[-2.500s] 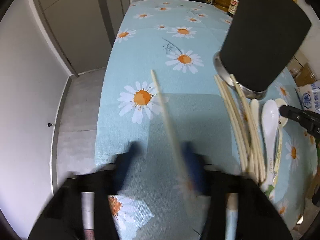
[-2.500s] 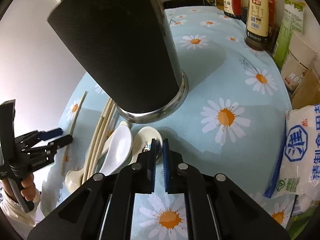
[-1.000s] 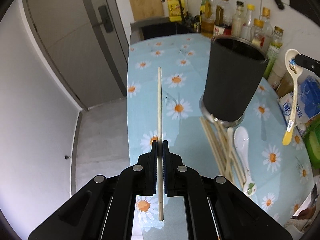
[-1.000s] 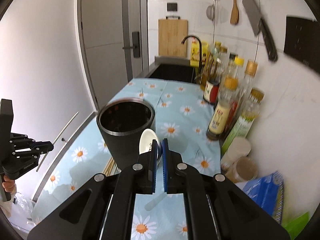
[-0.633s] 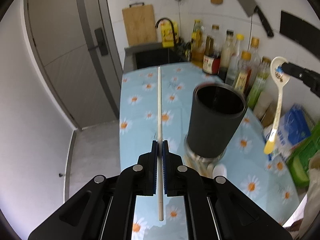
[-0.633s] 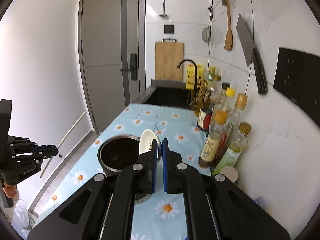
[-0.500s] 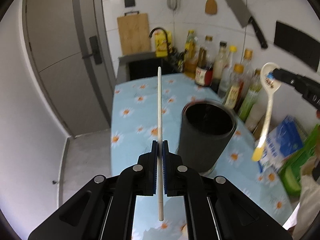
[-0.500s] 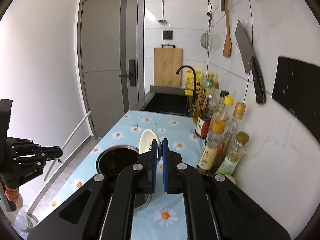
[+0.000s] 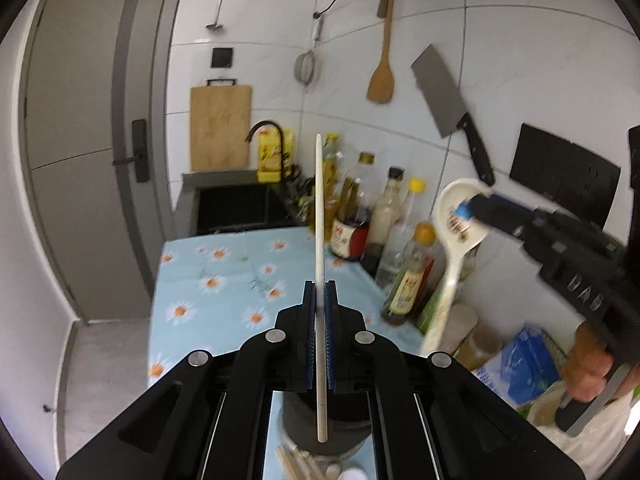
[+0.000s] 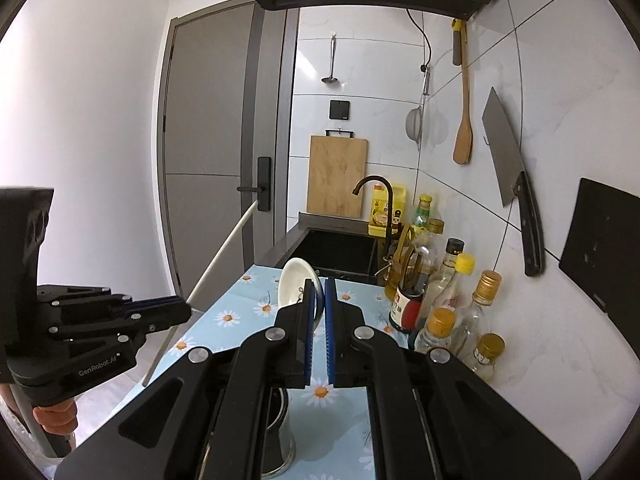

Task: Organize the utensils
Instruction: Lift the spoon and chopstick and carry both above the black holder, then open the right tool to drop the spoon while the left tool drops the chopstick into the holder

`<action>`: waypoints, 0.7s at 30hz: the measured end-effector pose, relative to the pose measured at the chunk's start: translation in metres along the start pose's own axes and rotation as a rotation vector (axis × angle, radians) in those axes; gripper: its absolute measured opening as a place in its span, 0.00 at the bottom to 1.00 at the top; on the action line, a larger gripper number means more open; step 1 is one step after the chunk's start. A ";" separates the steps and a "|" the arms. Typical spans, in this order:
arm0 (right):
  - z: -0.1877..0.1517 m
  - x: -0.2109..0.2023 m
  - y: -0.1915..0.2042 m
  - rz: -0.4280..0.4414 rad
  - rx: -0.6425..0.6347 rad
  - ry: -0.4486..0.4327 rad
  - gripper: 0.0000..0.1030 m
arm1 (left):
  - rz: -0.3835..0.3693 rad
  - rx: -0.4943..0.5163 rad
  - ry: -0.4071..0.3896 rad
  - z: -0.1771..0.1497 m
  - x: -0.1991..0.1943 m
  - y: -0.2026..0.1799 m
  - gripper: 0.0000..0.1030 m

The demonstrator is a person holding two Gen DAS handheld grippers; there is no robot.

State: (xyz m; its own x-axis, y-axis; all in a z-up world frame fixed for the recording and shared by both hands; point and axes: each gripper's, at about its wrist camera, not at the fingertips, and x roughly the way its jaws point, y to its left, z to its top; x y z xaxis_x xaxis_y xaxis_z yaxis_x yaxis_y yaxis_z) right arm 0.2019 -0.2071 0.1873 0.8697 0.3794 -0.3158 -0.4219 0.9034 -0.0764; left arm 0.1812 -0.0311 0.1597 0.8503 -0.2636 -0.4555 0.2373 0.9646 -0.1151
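My left gripper (image 9: 319, 294) is shut on a pale chopstick (image 9: 319, 216) that stands upright between its pads, high over the black utensil holder (image 9: 344, 426) below the fingers. More chopsticks (image 9: 296, 462) lie at the holder's base. My right gripper (image 10: 319, 292) is shut on the bowl of a white ceramic spoon (image 10: 294, 282); from the left wrist view the spoon (image 9: 454, 248) hangs handle-down at the right. The left gripper (image 10: 176, 312) with its chopstick (image 10: 222, 254) also shows at the left of the right wrist view. The holder's rim (image 10: 280, 436) sits under my right fingers.
A daisy-print cloth (image 9: 224, 280) covers the counter. Sauce and oil bottles (image 10: 444, 300) line the wall on the right, with bags (image 9: 520, 368) nearer. A sink (image 10: 340, 252) with a tap lies beyond. A cleaver (image 10: 512, 184), wooden spatula (image 10: 464, 136) and cutting board (image 10: 338, 176) hang on the wall.
Both grippers have risen and tilted up from the counter, so the holder has dropped to the bottom of each view. The chopstick and the spoon have stayed gripped.
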 end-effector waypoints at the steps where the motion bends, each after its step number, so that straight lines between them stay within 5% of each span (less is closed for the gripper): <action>1: -0.001 0.004 -0.001 0.002 0.001 0.004 0.06 | -0.020 -0.003 -0.011 0.001 0.004 -0.001 0.04; 12: -0.024 0.036 -0.008 0.028 0.016 0.063 0.06 | -0.024 -0.039 0.019 -0.022 0.059 0.003 0.04; 21: -0.037 0.044 -0.004 0.055 0.012 0.102 0.06 | -0.049 -0.046 0.046 -0.043 0.054 0.009 0.04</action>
State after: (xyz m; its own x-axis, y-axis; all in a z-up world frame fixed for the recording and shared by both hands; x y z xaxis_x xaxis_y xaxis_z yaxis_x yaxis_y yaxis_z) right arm 0.2324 -0.2011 0.1388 0.8144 0.4063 -0.4143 -0.4644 0.8844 -0.0457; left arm 0.2089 -0.0358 0.0964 0.8157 -0.3109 -0.4878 0.2554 0.9502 -0.1785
